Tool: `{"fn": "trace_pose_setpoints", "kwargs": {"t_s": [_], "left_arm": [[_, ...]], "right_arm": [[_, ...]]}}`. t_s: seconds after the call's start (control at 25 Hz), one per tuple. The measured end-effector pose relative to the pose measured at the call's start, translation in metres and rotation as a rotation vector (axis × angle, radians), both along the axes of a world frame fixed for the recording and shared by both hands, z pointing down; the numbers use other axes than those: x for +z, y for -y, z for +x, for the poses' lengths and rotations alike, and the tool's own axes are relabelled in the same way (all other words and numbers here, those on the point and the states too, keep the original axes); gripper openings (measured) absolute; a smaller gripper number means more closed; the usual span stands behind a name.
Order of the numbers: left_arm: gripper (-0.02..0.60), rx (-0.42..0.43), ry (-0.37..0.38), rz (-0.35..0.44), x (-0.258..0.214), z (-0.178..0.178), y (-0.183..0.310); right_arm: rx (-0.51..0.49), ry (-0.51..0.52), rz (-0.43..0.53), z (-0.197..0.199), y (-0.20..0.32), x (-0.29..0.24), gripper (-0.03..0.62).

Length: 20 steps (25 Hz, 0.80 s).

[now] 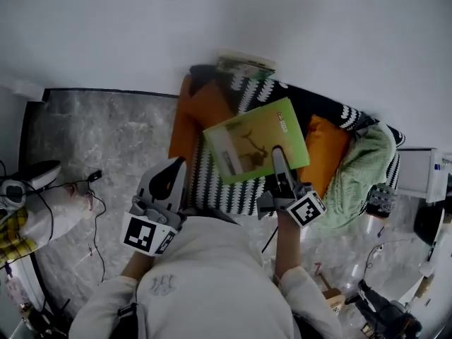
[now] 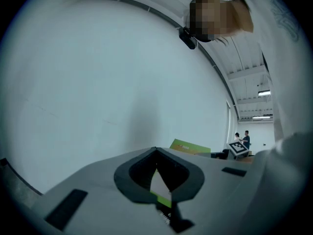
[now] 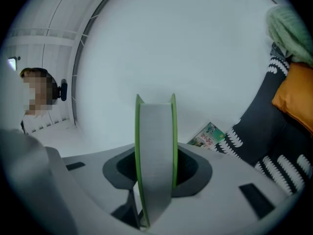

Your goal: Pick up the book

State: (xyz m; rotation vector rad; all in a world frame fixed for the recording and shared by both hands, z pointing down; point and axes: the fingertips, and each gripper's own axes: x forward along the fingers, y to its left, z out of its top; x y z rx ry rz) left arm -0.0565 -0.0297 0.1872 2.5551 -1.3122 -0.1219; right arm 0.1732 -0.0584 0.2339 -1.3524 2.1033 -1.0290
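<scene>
The green book [image 1: 256, 141] is lifted over the sofa, tilted, with a deer picture on its cover. My right gripper [image 1: 277, 155] is shut on its near edge. In the right gripper view the book [image 3: 155, 131] stands edge-on between the jaws, grey pages between green covers, with the right gripper [image 3: 155, 173] clamped around it. My left gripper [image 1: 174, 171] hovers left of the book, apart from it, and holds nothing. In the left gripper view the tips of the left gripper [image 2: 156, 153] meet, and the book [image 2: 190, 147] shows at the right.
The sofa [image 1: 219, 182] has a black-and-white patterned throw, orange cushions [image 1: 328, 152] and a green blanket [image 1: 364, 171]. A second book [image 1: 245, 63] lies against the white wall; it also shows as a colourful book [image 3: 209, 135]. Cables [image 1: 95, 203] cross the marble floor at left.
</scene>
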Motion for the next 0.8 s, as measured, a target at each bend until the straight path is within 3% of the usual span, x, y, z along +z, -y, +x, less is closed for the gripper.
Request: {"fn": "trace_pose_setpoints", "kwargs": {"t_s": [0.4, 0.8], "left_arm": [[0.002, 0.012, -0.007, 0.053, -0.026, 0.007, 0.011], [0.002, -0.014, -0.022, 0.012, -0.025, -0.005, -0.023]], "right_arm": [[-0.010, 0.021, 0.025, -0.008, -0.027, -0.032, 0.147], [-0.043, 0.074, -0.034, -0.035, -0.072, -0.031, 0.147]]}}
